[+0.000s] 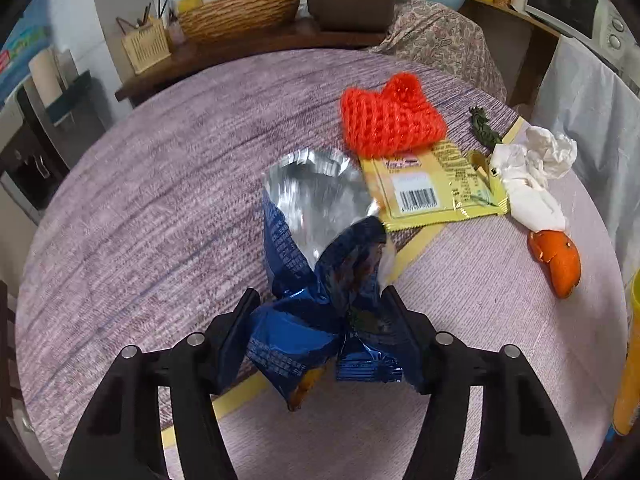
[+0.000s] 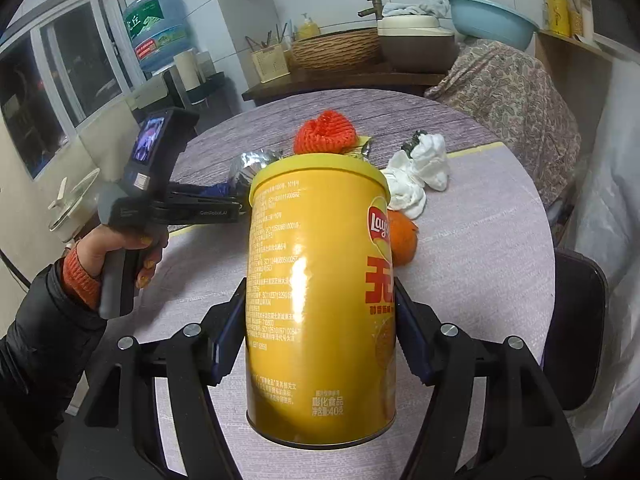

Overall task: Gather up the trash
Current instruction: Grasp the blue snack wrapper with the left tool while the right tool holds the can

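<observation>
Left gripper: black fingers closed partway onto a crumpled blue foil snack bag, pinched at its twisted waist. The torn mouth, silver inside, flares open beyond the fingertips; the sealed bottom end hangs back between the finger bases. Bag appears lifted off the round table with a mauve woven cloth.

Right gripper: fingers spread wide around a tall yellow cylindrical chip can, one pad pressed on each side of its glossy wall at mid-height. Can stands roughly upright, rim end beyond the fingertips, metal-edged base near the finger bases.

Ahead of the left fingertips, on the cloth:
- flat yellow plastic wrapper with a barcode, just beyond and right of the bag's mouth
- red-orange crocheted piece, chunky knit, overlapping the wrapper's far edge
- crumpled white tissue, right of the wrapper, touching it
- orange peel piece, just beside the tissue's near end
- dark green sprig, beyond the wrapper

A yellow tape strip runs across the cloth under the bag.

From the right wrist view, the left gripper sits left of the can, held by a hand with an orange knit cuff.
</observation>
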A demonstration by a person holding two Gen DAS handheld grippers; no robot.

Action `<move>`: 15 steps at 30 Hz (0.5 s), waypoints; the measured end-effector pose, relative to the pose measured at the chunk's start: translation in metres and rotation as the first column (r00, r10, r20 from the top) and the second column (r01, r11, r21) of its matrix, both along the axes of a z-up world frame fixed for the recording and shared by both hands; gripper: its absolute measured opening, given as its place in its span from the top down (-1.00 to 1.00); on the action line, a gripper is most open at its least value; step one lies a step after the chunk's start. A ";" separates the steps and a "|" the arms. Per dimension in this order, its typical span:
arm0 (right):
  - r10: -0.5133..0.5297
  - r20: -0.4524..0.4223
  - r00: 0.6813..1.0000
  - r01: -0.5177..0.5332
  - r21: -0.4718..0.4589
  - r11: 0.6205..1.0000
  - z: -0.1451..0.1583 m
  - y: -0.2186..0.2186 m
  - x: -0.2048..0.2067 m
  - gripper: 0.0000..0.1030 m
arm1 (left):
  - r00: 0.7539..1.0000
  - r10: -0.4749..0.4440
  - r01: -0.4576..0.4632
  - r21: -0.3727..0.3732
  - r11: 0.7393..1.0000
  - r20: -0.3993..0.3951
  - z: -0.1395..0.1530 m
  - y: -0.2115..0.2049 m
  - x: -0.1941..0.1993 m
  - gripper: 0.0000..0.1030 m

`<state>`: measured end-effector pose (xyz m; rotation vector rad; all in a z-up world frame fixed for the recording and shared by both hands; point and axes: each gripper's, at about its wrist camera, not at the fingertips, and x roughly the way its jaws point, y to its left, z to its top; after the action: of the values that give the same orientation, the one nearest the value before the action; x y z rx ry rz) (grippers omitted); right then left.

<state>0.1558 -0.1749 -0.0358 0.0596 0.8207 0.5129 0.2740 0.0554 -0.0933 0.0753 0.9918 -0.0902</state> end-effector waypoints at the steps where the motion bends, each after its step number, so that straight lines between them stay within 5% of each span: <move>1: -0.006 0.000 1.000 0.006 0.005 1.000 -0.001 -0.002 -0.001 -0.29 | 1.000 0.002 -0.002 -0.003 1.000 0.004 0.000 0.001 -0.002 -0.10; 3: -0.016 0.004 1.000 0.016 0.019 1.000 -0.003 -0.007 -0.003 -0.29 | 1.000 0.006 -0.006 0.006 1.000 0.020 0.001 0.002 -0.009 0.03; 4: -0.021 0.006 1.000 0.020 0.026 0.999 -0.003 -0.008 -0.004 -0.29 | 1.000 0.011 -0.012 0.008 1.000 0.029 0.002 0.003 -0.012 0.32; 15: -0.057 0.012 0.998 0.055 0.120 0.991 -0.023 -0.027 -0.019 -0.29 | 0.996 0.031 -0.021 -0.125 0.992 0.084 0.014 0.012 -0.069 0.38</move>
<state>0.1372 -0.2021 -0.0583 0.1881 0.7708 0.5084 0.2052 0.0673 -0.0792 -0.0470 0.8992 -0.1234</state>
